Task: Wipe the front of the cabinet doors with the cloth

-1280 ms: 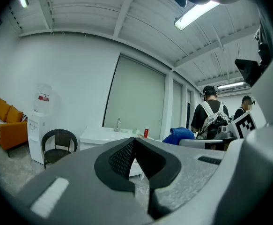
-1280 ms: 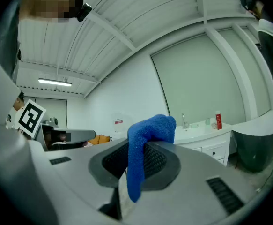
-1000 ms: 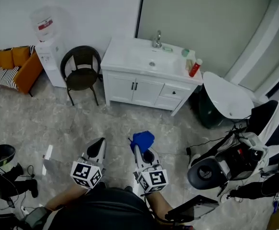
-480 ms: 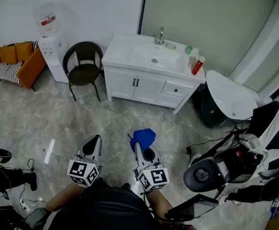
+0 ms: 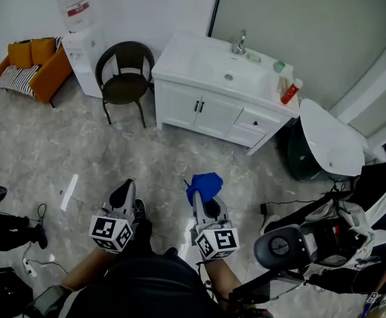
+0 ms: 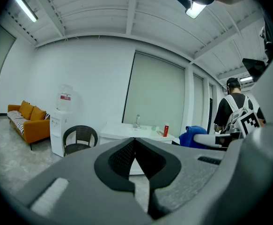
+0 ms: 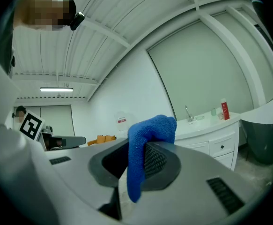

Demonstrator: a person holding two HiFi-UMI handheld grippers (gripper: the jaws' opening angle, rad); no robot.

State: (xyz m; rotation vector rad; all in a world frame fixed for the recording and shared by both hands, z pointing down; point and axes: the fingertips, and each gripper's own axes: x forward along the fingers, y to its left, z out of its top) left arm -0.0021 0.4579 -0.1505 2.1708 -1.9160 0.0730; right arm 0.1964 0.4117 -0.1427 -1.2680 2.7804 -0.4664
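We had right gripper (image 7: 135,162) clamped on blue cloth (image 5: 204,185), left gripper (image 6: 135,148) jaws pressed together on nothing, both over floor (image 5: 80,151), well apart from white cabinet doors (image 5: 197,112).

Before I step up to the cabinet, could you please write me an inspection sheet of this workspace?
Surface: grey marbled floor.
Job's things: blue cloth in the right gripper; white cabinet doors shut, not yet reached.
Clutter: red bottle on the vanity top; white strip on the floor.
Grippers: left gripper shut, empty; right gripper shut on the blue cloth.
Cables: thin black cable on the floor at left.
Surroundings: black chair, water dispenser, orange sofa along the wall.
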